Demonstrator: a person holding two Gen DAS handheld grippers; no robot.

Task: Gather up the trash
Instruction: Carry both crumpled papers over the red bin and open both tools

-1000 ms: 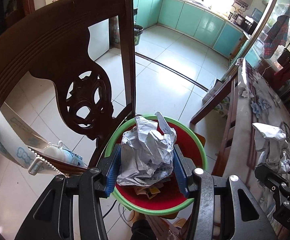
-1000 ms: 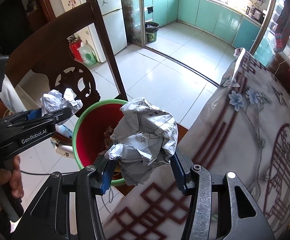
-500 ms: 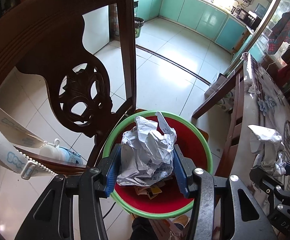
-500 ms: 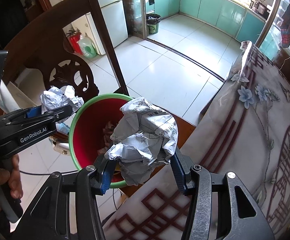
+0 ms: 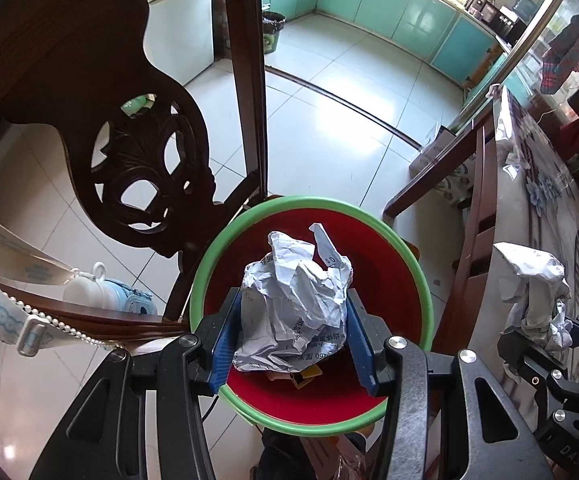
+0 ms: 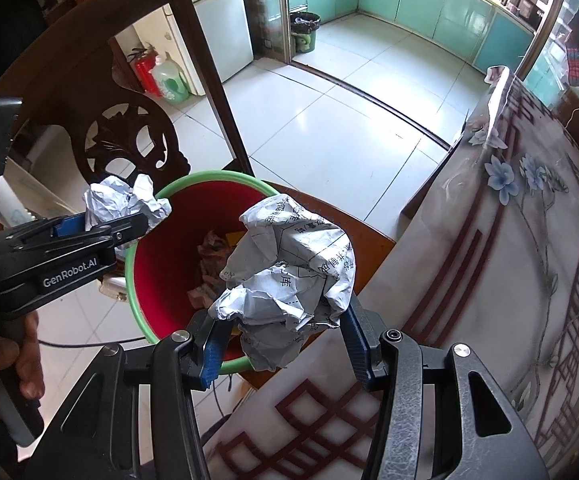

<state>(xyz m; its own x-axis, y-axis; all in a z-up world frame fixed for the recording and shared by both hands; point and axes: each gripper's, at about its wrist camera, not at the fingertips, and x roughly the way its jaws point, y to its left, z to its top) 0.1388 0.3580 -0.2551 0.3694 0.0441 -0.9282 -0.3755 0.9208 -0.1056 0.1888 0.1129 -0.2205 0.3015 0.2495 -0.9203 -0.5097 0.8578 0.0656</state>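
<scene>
My left gripper (image 5: 293, 336) is shut on a crumpled paper ball (image 5: 295, 300), held right above the mouth of a red bin with a green rim (image 5: 405, 248). From the right wrist view that same left gripper (image 6: 101, 226) and its paper ball (image 6: 123, 200) sit over the bin's left rim (image 6: 217, 178). My right gripper (image 6: 285, 340) is shut on a second crumpled printed paper ball (image 6: 289, 276), hanging between the bin and the table edge. Scraps (image 6: 209, 256) lie at the bin's bottom. The right gripper (image 5: 545, 332) with its paper (image 5: 533, 280) shows in the left wrist view.
A carved dark wooden chair back (image 5: 137, 152) stands close to the left of the bin. A table with a flowered cloth (image 6: 509, 280) fills the right side. White tiled floor (image 6: 329, 128) leads to a kitchen with teal cabinets. A hand (image 6: 5, 364) grips the left tool.
Both grippers have sunk closer to the bin, each still clamped on its paper ball. The bin mouth looks larger and more centred under the left gripper.
</scene>
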